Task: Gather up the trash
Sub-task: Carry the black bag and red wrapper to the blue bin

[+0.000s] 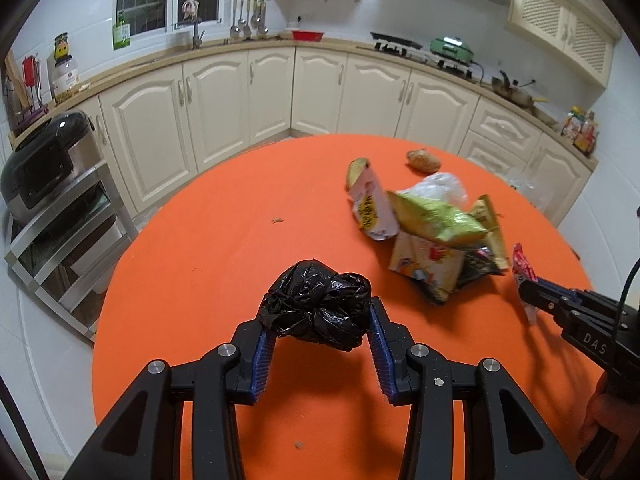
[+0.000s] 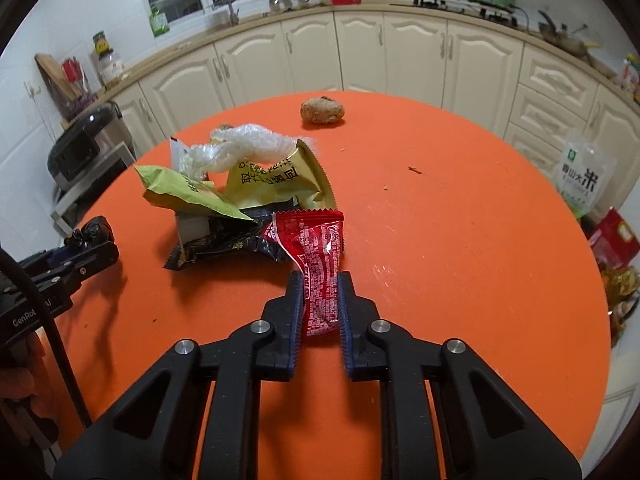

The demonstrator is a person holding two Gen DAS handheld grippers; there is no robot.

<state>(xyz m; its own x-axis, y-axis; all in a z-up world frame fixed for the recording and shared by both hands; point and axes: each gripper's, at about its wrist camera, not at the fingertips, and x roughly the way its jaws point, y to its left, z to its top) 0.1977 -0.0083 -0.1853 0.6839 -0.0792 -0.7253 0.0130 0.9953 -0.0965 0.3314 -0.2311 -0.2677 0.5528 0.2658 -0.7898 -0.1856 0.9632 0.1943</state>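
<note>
right wrist view: right gripper (image 2: 320,280) clamps red wrapper (image 2: 320,256) over orange table (image 2: 460,240); left gripper (image 1: 320,316) pinches crumpled black bag (image 1: 316,308). bag likely needs opening before wrapper goes in.

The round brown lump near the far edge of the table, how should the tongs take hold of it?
Grip the brown lump across its shorter width, coming down from above. It lies alone on the orange table, apart from the wrapper pile, so both sides are open. It looks rounded and crumbly, so close gently around its middle.
</note>
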